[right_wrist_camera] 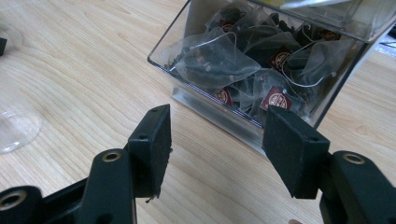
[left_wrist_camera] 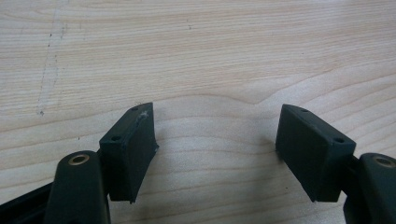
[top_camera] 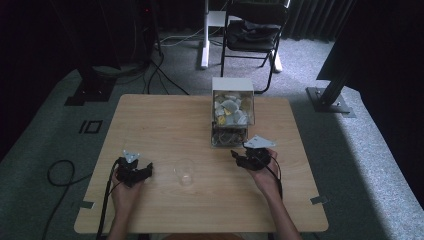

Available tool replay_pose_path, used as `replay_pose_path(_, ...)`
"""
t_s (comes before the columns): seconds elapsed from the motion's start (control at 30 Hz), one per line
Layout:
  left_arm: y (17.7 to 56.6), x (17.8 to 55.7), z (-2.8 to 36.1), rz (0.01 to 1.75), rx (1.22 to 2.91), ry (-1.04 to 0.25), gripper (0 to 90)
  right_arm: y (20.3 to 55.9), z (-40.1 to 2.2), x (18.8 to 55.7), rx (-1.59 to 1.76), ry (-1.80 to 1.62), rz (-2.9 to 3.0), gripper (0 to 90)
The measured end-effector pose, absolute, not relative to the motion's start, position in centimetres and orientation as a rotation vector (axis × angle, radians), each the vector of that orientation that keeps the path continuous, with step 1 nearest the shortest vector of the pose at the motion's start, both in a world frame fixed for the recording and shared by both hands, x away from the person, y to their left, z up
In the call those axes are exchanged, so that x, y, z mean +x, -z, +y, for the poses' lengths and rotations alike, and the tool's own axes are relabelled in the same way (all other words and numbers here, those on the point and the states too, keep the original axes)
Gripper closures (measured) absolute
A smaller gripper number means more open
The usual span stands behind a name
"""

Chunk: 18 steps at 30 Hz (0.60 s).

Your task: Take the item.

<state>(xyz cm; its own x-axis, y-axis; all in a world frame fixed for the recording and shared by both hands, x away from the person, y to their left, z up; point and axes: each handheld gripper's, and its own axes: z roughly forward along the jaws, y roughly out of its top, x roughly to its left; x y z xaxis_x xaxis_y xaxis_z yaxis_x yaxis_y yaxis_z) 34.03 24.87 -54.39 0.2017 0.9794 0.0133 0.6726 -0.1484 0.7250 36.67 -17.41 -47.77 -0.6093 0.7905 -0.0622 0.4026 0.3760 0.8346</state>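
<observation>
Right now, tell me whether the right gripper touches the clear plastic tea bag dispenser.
Apart. The right gripper view shows bare wooden table between the right gripper and the clear plastic tea bag dispenser.

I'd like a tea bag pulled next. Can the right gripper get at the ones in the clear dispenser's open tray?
Probably yes: the right gripper is open, aimed at the tea bags in the dispenser, nothing between.

Tongs (left_wrist_camera: 215,151) parted, bare wooden table (left_wrist_camera: 196,56)
</observation>
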Motion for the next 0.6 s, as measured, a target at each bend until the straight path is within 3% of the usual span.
replay_pose_path(0.6, 54.4, 34.0, 24.9, 1.532, 1.893, -0.676, 29.8, 48.5, -15.3, 38.4, 0.981, -1.191, 2.194, 40.0)
